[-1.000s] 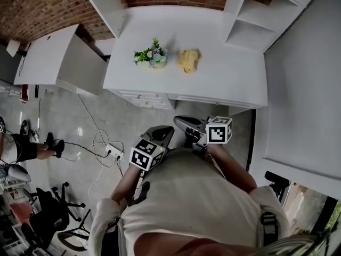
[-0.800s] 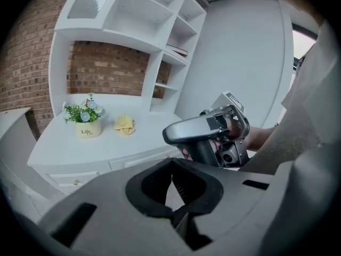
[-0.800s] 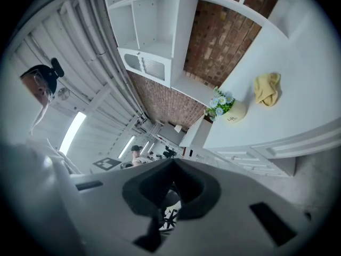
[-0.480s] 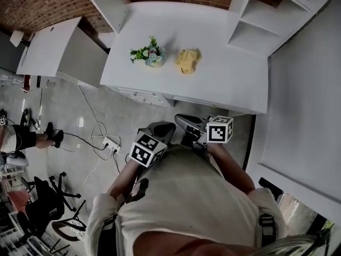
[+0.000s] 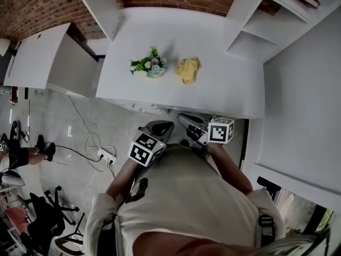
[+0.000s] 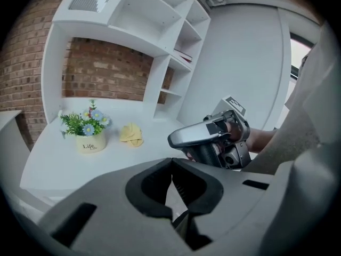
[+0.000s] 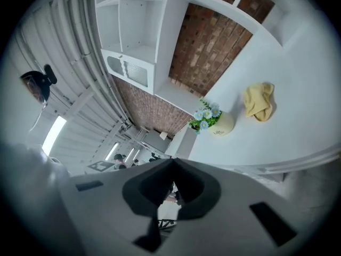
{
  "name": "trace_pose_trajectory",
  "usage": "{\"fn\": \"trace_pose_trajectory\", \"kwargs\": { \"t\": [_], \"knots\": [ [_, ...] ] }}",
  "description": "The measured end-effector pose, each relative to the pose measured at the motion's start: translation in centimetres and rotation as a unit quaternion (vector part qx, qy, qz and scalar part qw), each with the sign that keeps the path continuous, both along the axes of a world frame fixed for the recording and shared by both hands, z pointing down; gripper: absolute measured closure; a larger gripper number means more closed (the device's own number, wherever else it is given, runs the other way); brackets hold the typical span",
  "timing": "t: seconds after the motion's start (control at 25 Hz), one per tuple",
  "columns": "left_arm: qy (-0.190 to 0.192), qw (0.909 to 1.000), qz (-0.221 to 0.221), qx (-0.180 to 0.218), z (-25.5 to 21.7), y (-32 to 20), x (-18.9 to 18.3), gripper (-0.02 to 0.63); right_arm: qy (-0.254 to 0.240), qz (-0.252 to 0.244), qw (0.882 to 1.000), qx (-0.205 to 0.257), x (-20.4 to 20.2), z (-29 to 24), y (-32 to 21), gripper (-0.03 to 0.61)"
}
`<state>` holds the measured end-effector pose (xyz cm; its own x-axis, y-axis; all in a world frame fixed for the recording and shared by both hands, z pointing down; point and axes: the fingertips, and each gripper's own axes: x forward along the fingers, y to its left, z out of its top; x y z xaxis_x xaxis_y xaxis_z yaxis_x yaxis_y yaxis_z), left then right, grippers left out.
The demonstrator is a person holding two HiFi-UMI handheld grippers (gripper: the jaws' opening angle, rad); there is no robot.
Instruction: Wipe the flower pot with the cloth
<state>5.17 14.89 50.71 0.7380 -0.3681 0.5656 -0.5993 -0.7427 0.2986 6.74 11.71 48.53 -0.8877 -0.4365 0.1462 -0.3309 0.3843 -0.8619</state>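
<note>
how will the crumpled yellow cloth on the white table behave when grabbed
The crumpled yellow cloth probably hangs floppy when lifted, since it lies in soft folds. Likely light, being a small bunched heap. Unlikely to roll, slumped on the white table.

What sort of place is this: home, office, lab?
Probably a staged study corner in a lab: white desk with built-in shelves against a brick wall, flower pot and cloth on it, but a power strip, loose cables and office chairs on the floor beside.
</note>
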Motion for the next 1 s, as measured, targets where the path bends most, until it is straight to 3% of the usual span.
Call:
{"fn": "trace_pose_trajectory", "kwargs": {
  "t": [0.4,0.64,0.84,1.0],
  "knots": [
    [0.028,0.9995,-0.015,0.001,0.8,-6.4,-9.8,0.593,0.051,0.009,0.999,-0.008,-8.3,0.8,-5.7,0.568],
    [0.035,0.9992,-0.014,-0.012,1.4,-8.1,-12.8,0.593,0.11,0.025,0.994,0.005,-9.0,1.6,-7.9,0.563],
    [0.032,0.999,-0.028,-0.013,1.7,-10.0,-13.0,0.594,0.185,0.051,0.981,0.029,-4.9,2.2,-11.9,0.399],
    [0.024,0.9985,-0.047,-0.015,1.8,-11.7,-12.2,0.593,0.263,0.084,0.96,0.051,0.9,2.9,-17.3,0.285]
  ]
}}
